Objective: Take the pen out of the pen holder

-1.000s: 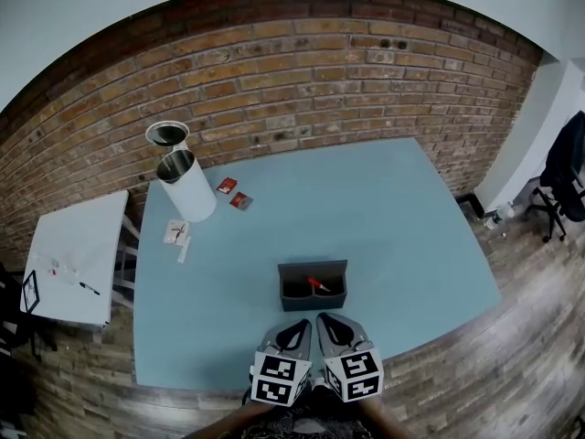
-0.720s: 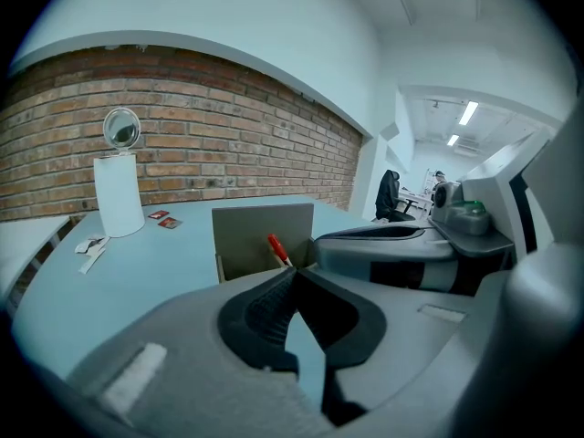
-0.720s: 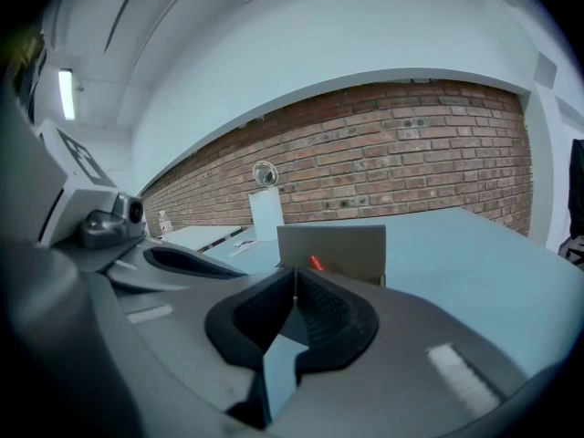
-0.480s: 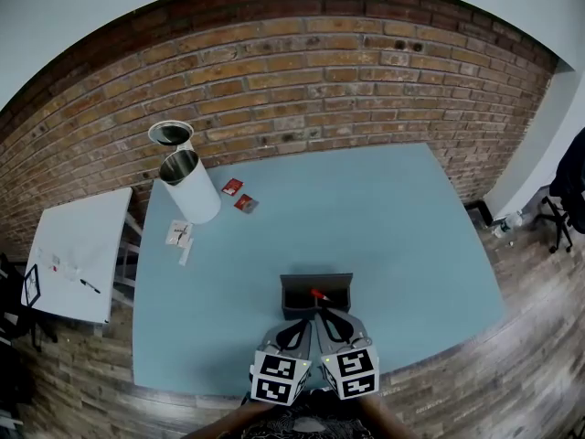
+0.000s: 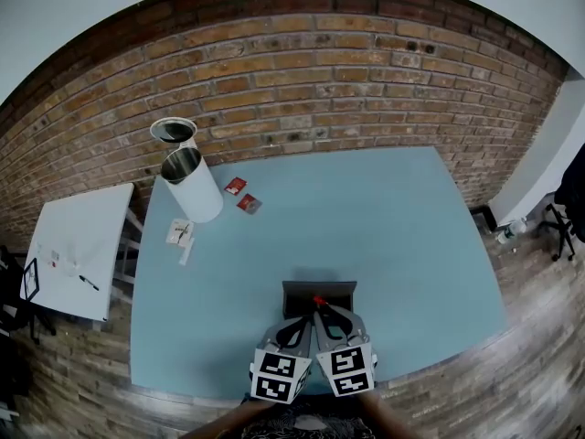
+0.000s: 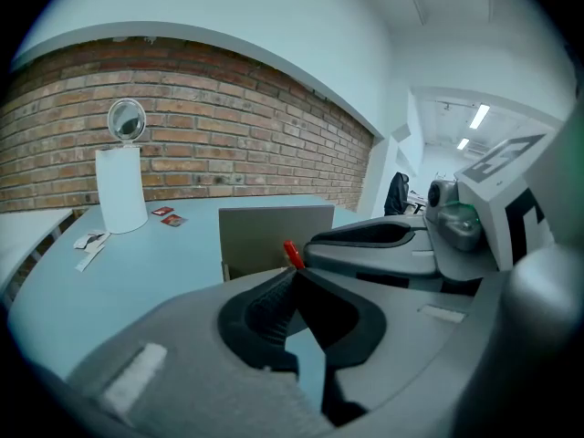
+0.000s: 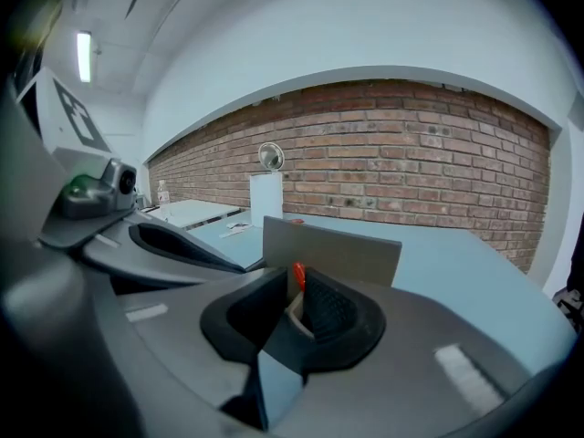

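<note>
A dark grey pen holder point(image 5: 318, 288) stands on the blue table point(image 5: 384, 218) near its front edge. A pen with a red top point(image 5: 319, 301) sticks up out of it. In the right gripper view the pen's red top point(image 7: 298, 274) and pale shaft sit between the jaws of my right gripper point(image 7: 298, 292), which is shut on it, just in front of the holder point(image 7: 339, 248). My left gripper point(image 6: 296, 272) is shut and holds nothing. It sits beside the right one, short of the holder point(image 6: 274, 234), with the pen top point(image 6: 292, 254) just past its tips.
A white cylinder point(image 5: 194, 193) with an open top stands at the table's far left, near the brick wall. Two red packets point(image 5: 241, 196) and a white card point(image 5: 178, 234) lie close to it. A small white side table point(image 5: 73, 250) is off to the left.
Both grippers have moved forward to the pen holder. The right gripper's jaws now sit at the pen's red top; a second ago they were well short of the holder.
</note>
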A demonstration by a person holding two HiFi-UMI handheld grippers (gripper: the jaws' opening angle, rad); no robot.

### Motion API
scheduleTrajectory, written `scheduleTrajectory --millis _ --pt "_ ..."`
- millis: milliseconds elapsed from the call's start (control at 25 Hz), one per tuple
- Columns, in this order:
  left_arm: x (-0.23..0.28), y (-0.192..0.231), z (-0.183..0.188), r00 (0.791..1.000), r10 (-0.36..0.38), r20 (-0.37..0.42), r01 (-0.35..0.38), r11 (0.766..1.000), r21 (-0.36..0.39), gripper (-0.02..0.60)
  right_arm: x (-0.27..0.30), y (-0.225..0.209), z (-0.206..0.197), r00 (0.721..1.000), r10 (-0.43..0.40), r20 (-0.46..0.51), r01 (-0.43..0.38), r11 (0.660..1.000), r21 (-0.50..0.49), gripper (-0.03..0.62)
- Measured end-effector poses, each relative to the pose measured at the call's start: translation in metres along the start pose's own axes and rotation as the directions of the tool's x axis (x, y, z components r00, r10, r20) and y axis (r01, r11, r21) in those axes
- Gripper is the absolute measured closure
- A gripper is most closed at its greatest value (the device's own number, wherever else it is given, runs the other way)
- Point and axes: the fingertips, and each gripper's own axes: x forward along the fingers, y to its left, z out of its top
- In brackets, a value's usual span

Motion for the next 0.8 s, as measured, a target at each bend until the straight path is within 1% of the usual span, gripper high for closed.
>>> scheduleTrajectory --millis 240,440,760,800 --pt "0.003 0.007 0.001 1.0 0.009 0.006 -0.009 1.0 -0.015 0.583 0.013 0.0 -0.004 1.0 -0.003 -0.012 0.002 0.998 -0.056 0.536" --pt "0.003 0.016 0.003 1.0 0.03 0.009 -0.029 0.999 -0.03 0.583 0.021 -0.001 -0.007 0.998 -0.032 -0.056 0.026 0.994 -0.106 0.519" --pt "0.005 0.02 0.003 1.0 0.024 0.005 -0.024 0.999 -0.043 0.581 0.031 -0.003 -0.006 0.995 -0.068 -0.069 0.056 0.985 -0.165 0.517" --pt "0.005 0.02 0.004 1.0 0.025 0.006 -0.024 0.999 -0.044 0.581 0.032 -0.003 -0.006 0.995 -0.074 -0.071 0.06 0.983 -0.173 0.525"
